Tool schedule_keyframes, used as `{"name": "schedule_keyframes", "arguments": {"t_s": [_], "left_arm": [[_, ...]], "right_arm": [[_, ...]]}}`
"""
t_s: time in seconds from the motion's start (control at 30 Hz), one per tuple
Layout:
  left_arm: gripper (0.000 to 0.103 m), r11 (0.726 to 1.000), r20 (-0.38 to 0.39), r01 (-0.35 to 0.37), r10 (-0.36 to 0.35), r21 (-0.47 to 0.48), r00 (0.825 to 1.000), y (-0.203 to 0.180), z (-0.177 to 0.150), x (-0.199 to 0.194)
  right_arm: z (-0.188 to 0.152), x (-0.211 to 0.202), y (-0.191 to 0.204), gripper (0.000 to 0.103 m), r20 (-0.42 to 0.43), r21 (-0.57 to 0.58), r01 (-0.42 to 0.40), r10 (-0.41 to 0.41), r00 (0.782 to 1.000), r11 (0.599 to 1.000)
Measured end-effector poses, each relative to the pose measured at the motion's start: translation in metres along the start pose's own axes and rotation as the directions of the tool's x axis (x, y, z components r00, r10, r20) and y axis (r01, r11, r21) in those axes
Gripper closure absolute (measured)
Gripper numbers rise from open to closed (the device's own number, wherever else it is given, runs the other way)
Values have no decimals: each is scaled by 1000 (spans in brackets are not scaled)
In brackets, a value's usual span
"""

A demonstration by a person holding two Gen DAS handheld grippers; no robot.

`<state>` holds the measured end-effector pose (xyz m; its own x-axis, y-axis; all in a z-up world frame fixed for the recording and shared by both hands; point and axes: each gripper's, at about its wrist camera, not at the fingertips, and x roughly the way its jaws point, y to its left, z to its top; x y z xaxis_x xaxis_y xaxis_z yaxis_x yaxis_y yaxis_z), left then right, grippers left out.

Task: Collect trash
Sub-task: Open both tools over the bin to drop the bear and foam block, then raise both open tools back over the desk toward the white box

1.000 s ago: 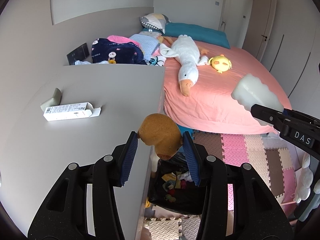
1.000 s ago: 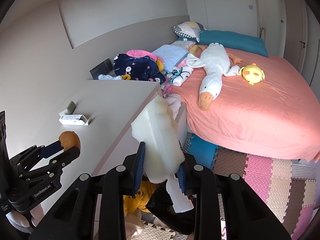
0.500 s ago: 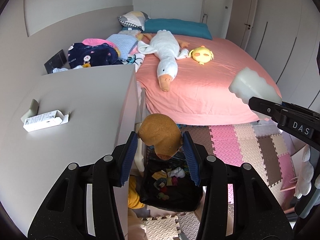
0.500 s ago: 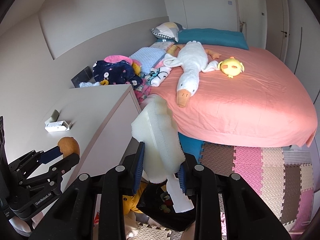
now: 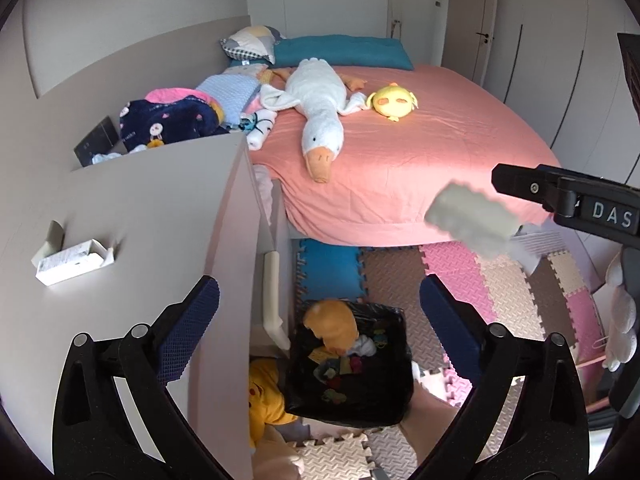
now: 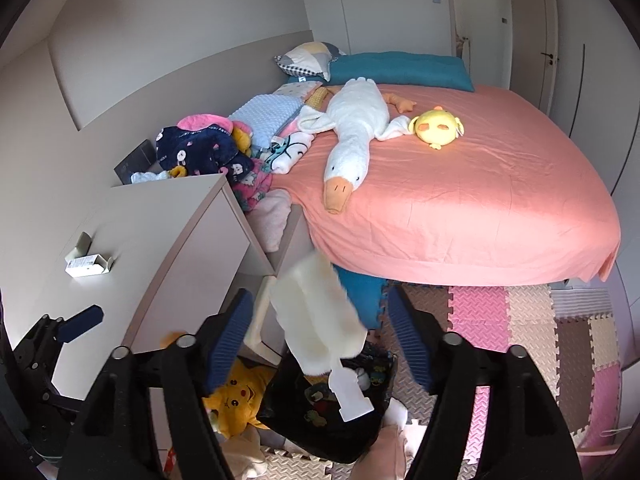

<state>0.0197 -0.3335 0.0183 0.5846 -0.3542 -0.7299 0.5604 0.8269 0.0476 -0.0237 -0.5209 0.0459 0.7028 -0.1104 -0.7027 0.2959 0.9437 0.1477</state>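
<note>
- Trash bin (image 5: 352, 364), black-lined, on floor mats beside desk (image 5: 152, 208); brown lump (image 5: 332, 326) already on top of pile inside.
- Left gripper (image 5: 316, 320) spread wide, empty, directly above bin.
- Right gripper (image 6: 320, 332) also spread apart; white foam piece (image 6: 320, 320) between blue pads, untouched by either, seemingly dropping toward bin.
- Left to collect: small carton (image 5: 74, 260) on desk.
- Readable: "DAS" on right gripper's side; carton print too small.

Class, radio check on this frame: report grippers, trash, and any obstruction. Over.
Left gripper open, right gripper open. Brown lump at the black bin mouth; white foam piece loose between the right's fingers, above the bin. No obstruction seen.
</note>
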Motion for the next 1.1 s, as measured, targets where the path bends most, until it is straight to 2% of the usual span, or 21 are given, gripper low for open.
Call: {"name": "schedule_keyframes", "arguments": {"t_s": [0.5, 1.1], "left_arm": [[7, 999, -28, -17, 16, -46, 999, 18, -5, 7], [7, 989, -30, -68, 65, -128, 997, 61, -13, 7]], "right_arm": [[1, 5, 4, 21, 3, -5, -20, 20, 1000, 1000], [2, 23, 46, 21, -6, -45, -86, 86, 996, 995]]}}
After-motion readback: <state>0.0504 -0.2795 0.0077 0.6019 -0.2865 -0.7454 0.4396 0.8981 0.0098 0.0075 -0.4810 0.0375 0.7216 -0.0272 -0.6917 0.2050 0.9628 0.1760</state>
